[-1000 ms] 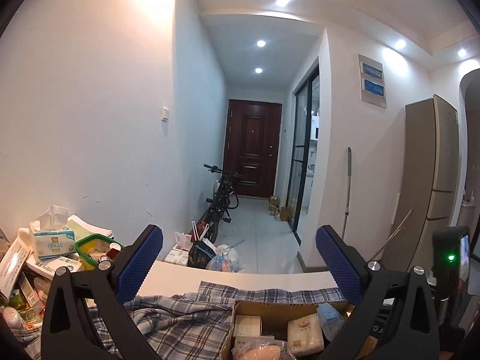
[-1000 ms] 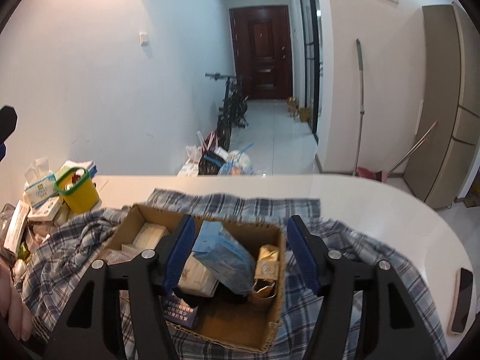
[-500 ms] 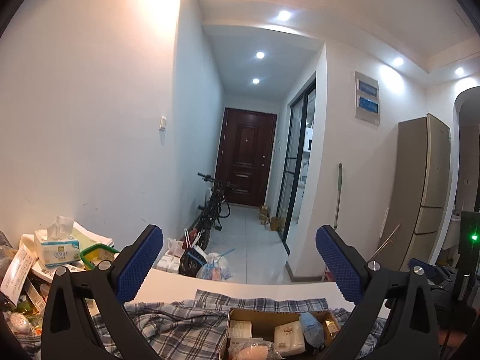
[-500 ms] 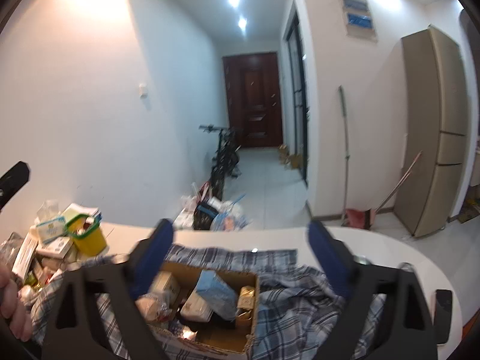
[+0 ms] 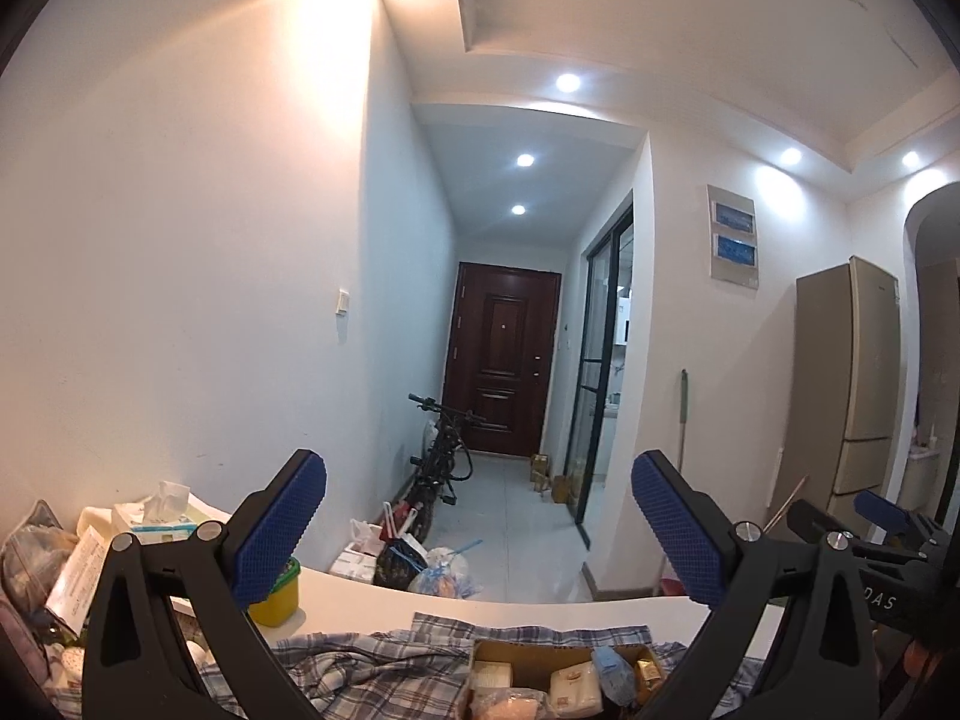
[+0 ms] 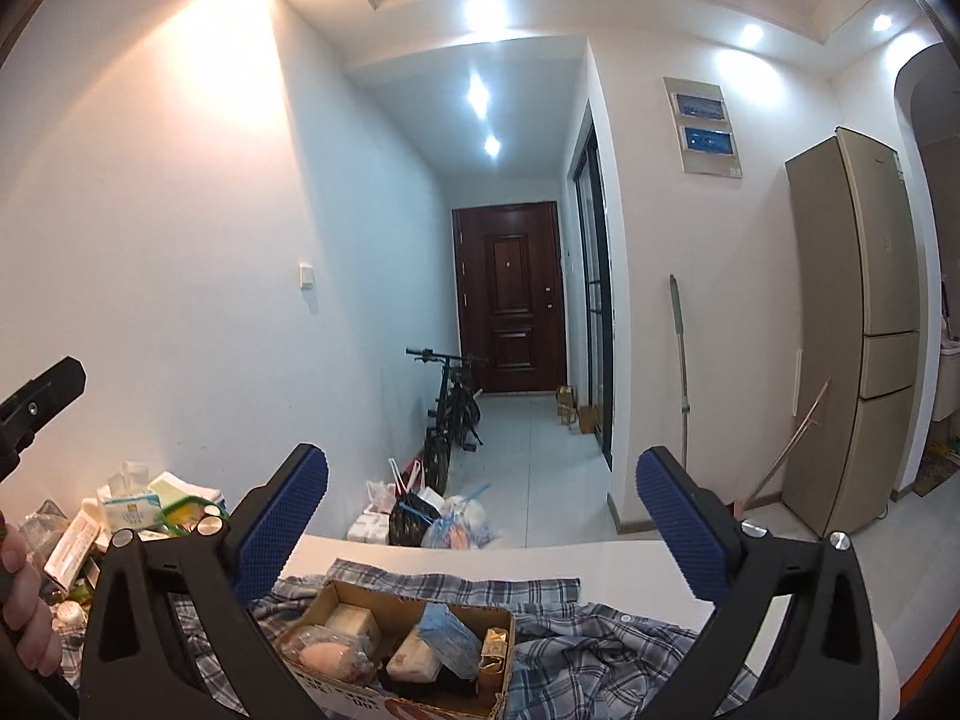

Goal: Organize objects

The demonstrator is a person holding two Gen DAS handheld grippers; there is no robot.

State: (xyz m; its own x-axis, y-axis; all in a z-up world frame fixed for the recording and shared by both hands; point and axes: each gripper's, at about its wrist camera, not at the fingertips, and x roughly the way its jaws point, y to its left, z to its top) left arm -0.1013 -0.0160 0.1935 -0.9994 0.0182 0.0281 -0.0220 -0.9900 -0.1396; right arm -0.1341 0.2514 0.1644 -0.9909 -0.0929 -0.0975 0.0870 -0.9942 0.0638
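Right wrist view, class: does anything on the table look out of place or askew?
Yes. A crumpled plaid shirt sprawls over the white table like a cloth, and the cardboard box of packets sits askew on it.

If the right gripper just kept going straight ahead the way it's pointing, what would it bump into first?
Probably nothing nearby. The right gripper, open and empty, points over the cardboard box and table edge toward the hallway, roughly at the bicycle; depth is hard to judge.

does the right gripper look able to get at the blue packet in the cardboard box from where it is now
Probably yes. The right gripper is open and empty, raised above the cardboard box. The blue packet lies on top of the other contents with nothing covering it, so a tilt down and a descent should reach it.
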